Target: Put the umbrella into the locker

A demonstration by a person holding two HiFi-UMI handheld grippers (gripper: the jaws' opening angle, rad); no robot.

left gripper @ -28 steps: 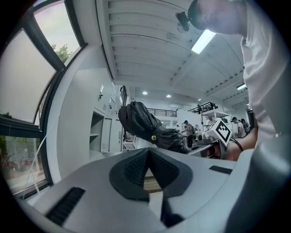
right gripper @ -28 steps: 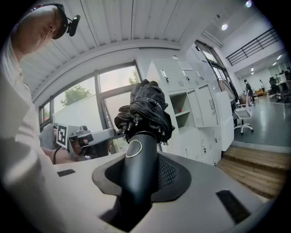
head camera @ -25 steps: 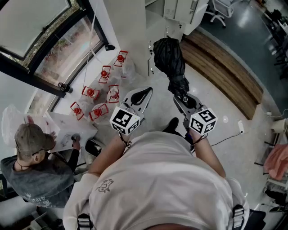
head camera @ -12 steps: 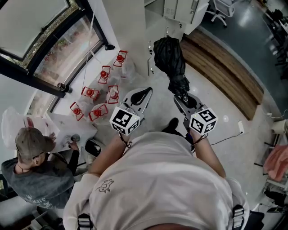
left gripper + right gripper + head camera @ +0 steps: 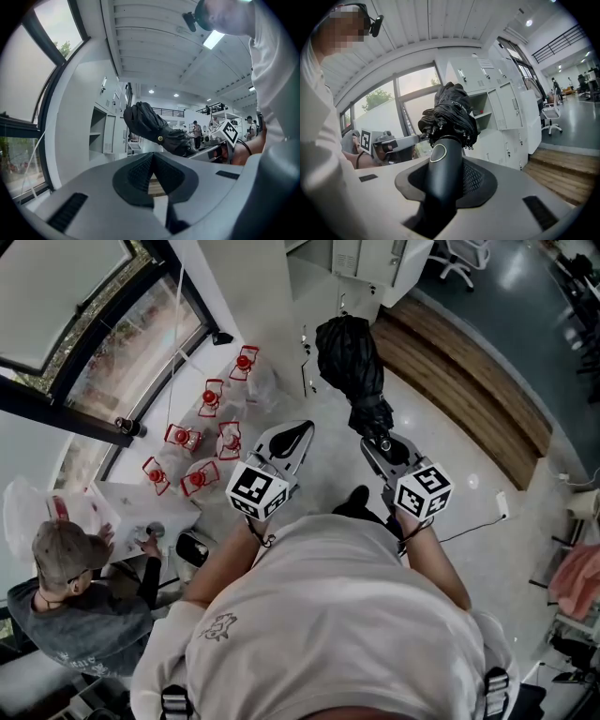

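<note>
The folded black umbrella (image 5: 349, 352) sticks out ahead of me over the pale floor. My right gripper (image 5: 380, 442) is shut on its dark handle (image 5: 443, 178), and the bunched canopy (image 5: 450, 112) rises beyond the jaws. White lockers (image 5: 506, 103) stand ahead, and one compartment (image 5: 480, 110) is open. The left gripper (image 5: 302, 430) hangs beside the right one with nothing in it, its pads (image 5: 153, 157) meeting at the tips. From the left gripper view the umbrella (image 5: 150, 124) crosses in front of an open locker shelf (image 5: 99, 136). In the head view the lockers (image 5: 375, 259) are at the top edge.
Several red-capped containers (image 5: 202, 442) stand on the floor under the window (image 5: 94, 324) at the left. A person in a cap (image 5: 66, 559) crouches at the lower left. A raised wooden platform (image 5: 469, 371) runs along the right, with an office chair (image 5: 459, 259) beyond it.
Both grippers and the umbrella have drifted a little across the floor towards the lockers. Neither grip has changed. The crouching person sits lower in the picture.
</note>
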